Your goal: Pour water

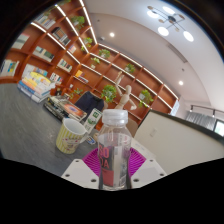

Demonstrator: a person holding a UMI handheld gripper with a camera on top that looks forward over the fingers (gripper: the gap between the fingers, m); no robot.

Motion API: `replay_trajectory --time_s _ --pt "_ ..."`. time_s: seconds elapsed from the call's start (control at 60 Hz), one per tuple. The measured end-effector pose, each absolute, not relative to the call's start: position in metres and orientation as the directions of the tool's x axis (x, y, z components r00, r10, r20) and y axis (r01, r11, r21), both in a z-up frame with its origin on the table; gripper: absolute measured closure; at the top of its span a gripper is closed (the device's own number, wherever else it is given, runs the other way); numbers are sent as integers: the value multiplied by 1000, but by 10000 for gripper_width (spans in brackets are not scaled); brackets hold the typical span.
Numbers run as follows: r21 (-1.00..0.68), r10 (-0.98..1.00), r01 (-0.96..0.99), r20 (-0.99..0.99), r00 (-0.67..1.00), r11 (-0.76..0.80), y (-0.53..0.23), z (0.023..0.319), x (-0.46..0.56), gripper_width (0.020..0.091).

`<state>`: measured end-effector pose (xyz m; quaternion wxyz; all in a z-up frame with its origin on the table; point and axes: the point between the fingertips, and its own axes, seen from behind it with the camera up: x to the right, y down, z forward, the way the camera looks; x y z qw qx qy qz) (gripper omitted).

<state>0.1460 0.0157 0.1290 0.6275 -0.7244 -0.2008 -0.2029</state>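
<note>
between the two fingers stands a clear plastic bottle (115,150), upright, its white cap uppermost and its body reaching down between the pink pads (96,160). the pads lie close against both sides of the bottle with no gap to be seen, so the gripper (114,166) appears pinched on it, the pale finger tips showing at either side of its base. whether the bottle's foot rests on anything cannot be told, as the fingers hide it.

just beside the bottle, on its left and a little beyond the fingers, is a pale yellow cup (70,135), open mouth up, tilted slightly in this wide view. both are over a grey table top (25,125). on the right of the bottle a white panel or box (185,135) runs away from the fingers.

beyond the cup a dark chair (88,103) stands by the table, and farther left some coloured packets (38,84) lie on the surface. behind all this, wooden shelves (60,45) with white frames line the wall, bearing books and small green plants (110,92). round lamps (165,20) glow on the ceiling.
</note>
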Motion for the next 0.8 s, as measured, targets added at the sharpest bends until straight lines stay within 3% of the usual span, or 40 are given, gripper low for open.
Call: replay_trajectory --time_s 0.15,0.267,0.45,0.583,0.667,0.8 --pt "-489 52 867 867 495 -97 54 145 148 760" --pt "-164 45 984 985 167 -66 82 156 145 760" --pt "223 23 975 975 -223 -18 114 161 125 761" --pt "526 -60 851 849 -525 -2 129 170 108 761" --pt "609 -52 793 792 -609 -12 134 164 107 759" --pt "579 -46 815 814 -579 -20 141 162 108 759"
